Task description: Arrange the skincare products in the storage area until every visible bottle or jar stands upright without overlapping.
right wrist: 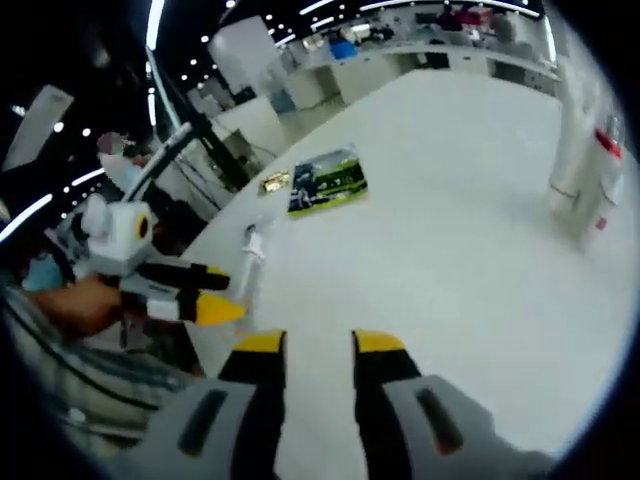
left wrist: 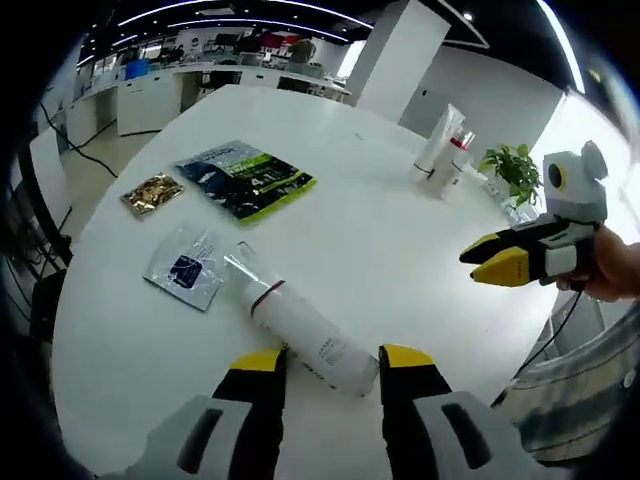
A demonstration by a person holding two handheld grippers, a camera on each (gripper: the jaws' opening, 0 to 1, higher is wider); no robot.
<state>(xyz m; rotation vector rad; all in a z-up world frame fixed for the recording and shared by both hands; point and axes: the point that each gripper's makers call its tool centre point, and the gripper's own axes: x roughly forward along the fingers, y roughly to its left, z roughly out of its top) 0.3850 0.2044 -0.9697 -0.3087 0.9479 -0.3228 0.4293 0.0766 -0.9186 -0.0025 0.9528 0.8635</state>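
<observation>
Left gripper view: a white bottle [left wrist: 300, 328] lies on its side at lower centre of the table [left wrist: 400, 250], just ahead of the left tool [left wrist: 333, 360], whose jaws stand wide and hold nothing. Two tubes [left wrist: 443, 148] already stand upright at upper right, near a plant [left wrist: 515, 170]. Three flat packets [left wrist: 245, 178] sit at upper left. The right tool [right wrist: 310, 342], jaws parted and empty, hovers over bare table. Judged partly done: the bottle is left to raise. Open room lies mid-table; the near edge is close

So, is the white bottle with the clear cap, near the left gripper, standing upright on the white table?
No, the white bottle with the clear cap lies on its side on the white table, just ahead of the left gripper.
</observation>
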